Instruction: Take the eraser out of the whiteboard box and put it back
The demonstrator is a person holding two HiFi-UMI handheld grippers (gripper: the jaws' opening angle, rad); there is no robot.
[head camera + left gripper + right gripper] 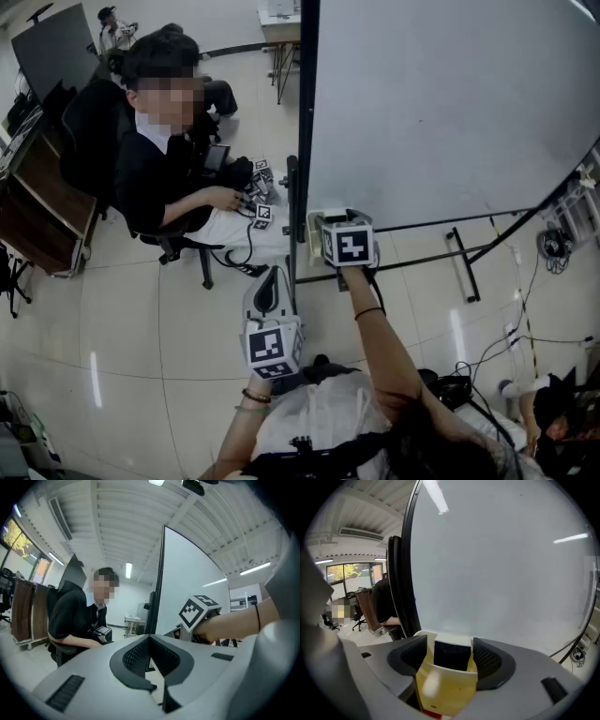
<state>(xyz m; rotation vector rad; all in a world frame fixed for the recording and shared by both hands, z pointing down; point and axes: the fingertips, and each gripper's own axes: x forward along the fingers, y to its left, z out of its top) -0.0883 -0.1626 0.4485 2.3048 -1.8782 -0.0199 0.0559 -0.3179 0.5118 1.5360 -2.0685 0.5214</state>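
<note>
The whiteboard [441, 103] stands upright with a pale yellow box [314, 225] fixed at its lower left corner. In the right gripper view the black eraser [452, 654] with a white top stands inside this box [445, 688]. My right gripper [450, 649] reaches into the box and is open, one jaw on each side of the eraser, with a thin gap on the left side. My left gripper [268, 279] hangs lower and nearer to me, away from the box. It is shut [151, 641] with nothing in it.
A seated person in black [159, 159] sits left of the board on a wheeled chair, handling small devices. The board's black stand legs [464, 262] run across the floor. Cables [525, 319] lie at the right. A wooden cabinet [37, 206] stands far left.
</note>
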